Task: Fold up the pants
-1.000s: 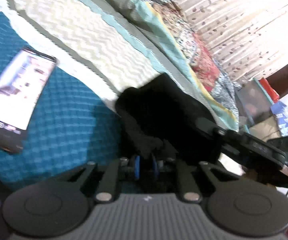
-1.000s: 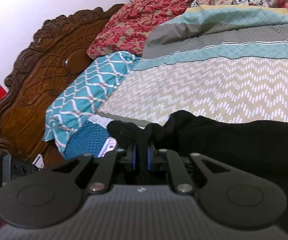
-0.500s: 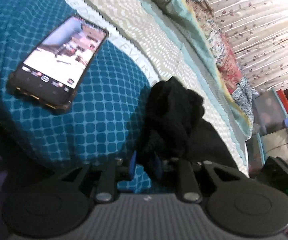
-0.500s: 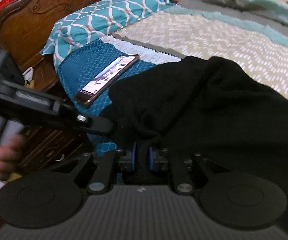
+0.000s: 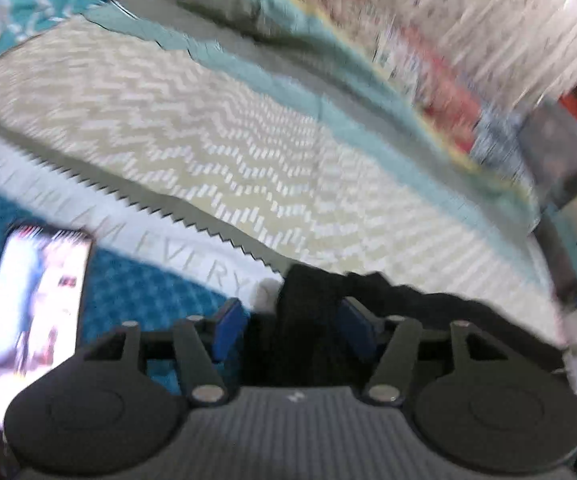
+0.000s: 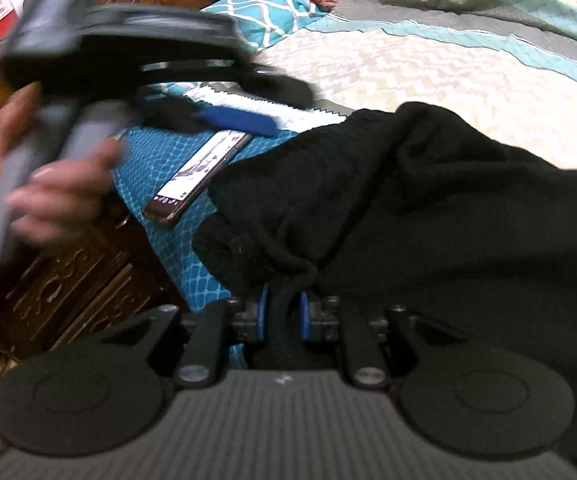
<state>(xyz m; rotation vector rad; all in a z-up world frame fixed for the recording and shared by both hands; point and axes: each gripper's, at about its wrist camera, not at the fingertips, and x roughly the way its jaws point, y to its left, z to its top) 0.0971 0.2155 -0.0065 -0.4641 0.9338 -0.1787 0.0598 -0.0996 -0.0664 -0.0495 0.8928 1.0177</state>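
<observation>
While the left gripper [image 5: 292, 330] had been clamped on a bunched corner of the black pants [image 5: 312, 312] a second before, its jaws had just been opening, and now the two blue pads [image 5: 228, 330] stood well apart with a dark fold of cloth loose between them, pressed by neither. Its view had also swung: the phone [image 5: 36, 300], earlier up in the left middle of the left wrist picture, now lay low at the left edge, lit screen up on the teal dotted cover [image 5: 136, 292], and more of the cream zigzag quilt [image 5: 208, 140] filled the centre, blurred.

In the right wrist view, the left hand [image 6: 44, 184] holding its gripper had come into the upper left, smeared by motion, where a second earlier only the carved wooden headboard [image 6: 88, 276] and the teal patterned pillow [image 6: 272, 12] had shown. The phone lay just beside the edge of the pants, which overlapped its lower end.

The right gripper [image 6: 282, 316] was clenched on a thick rolled hem of the pants, its blue pads squeezing the fabric from both sides. The pants were a soft, matte black heap, rumpled in heavy folds, spread from the teal cover at the bed's near edge rightward over the quilt.
</observation>
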